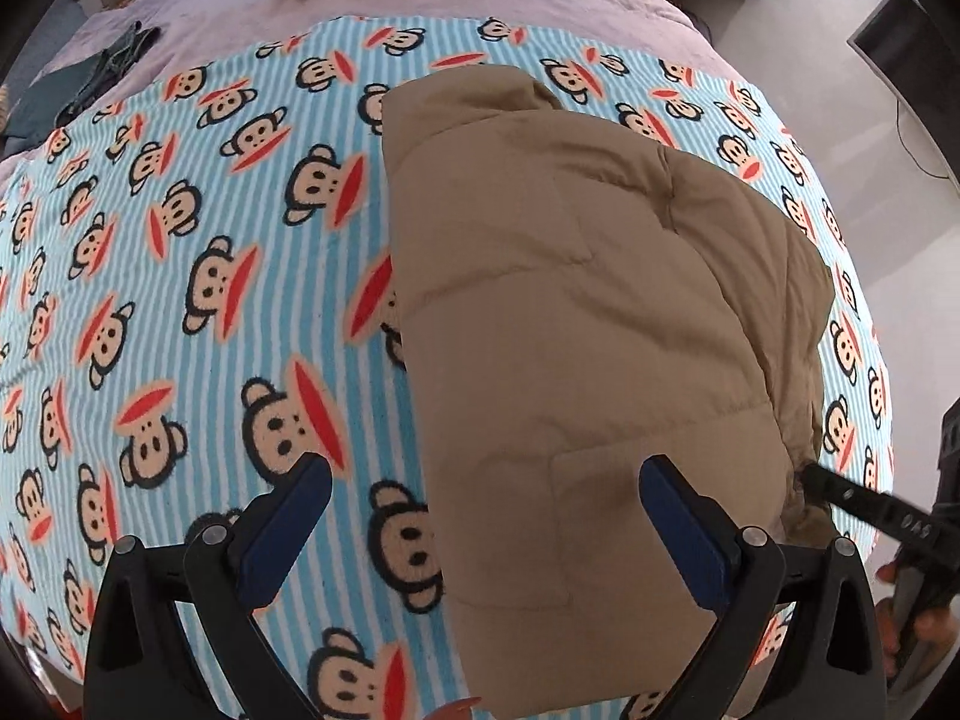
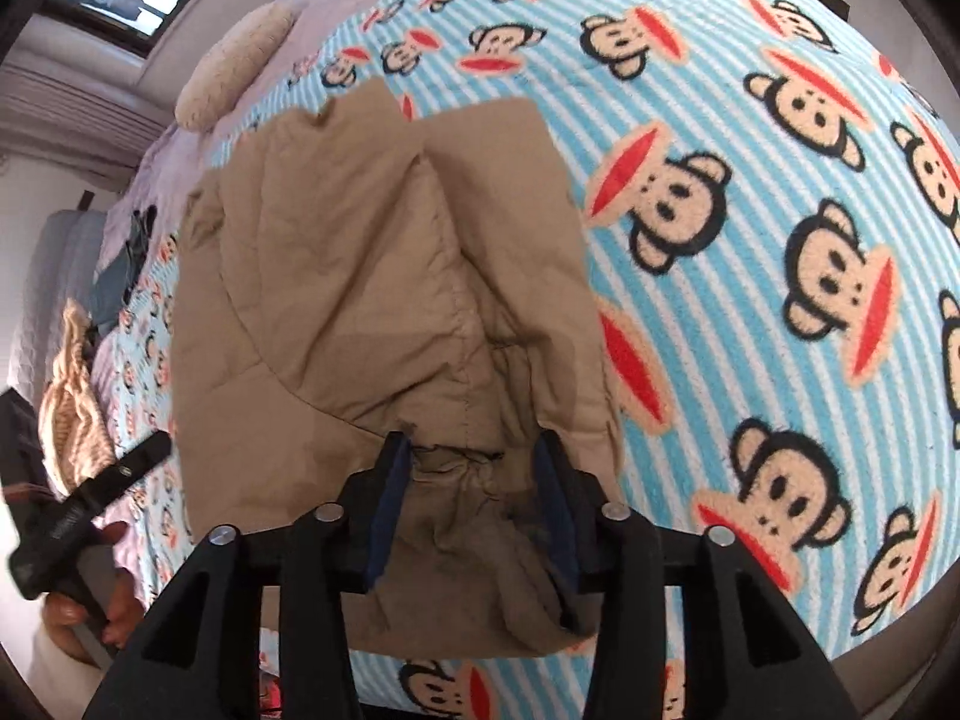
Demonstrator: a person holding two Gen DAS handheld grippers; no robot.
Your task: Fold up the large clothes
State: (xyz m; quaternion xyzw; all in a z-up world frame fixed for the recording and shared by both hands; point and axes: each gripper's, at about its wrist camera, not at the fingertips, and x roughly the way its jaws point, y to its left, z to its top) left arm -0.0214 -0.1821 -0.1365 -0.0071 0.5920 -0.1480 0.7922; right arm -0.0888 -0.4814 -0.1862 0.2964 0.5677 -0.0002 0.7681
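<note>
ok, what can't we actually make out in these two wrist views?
- Tan jacket, left wrist view: its near hem runs off the bottom edge, between the open left gripper fingers.
- Right wrist view: the right gripper fingers straddle bunched fabric; whether the pads press on it is unclear, since folds hide the contact.
- Dark clothes at the far edge of the bed: too small and warped by the fisheye to identify.
- Jacket's underside and sleeves: folded under, hidden.

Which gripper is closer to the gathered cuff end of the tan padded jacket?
Right. The right gripper straddles the cuff; the left gripper hangs open beside it, over the jacket's flat panel.
</note>
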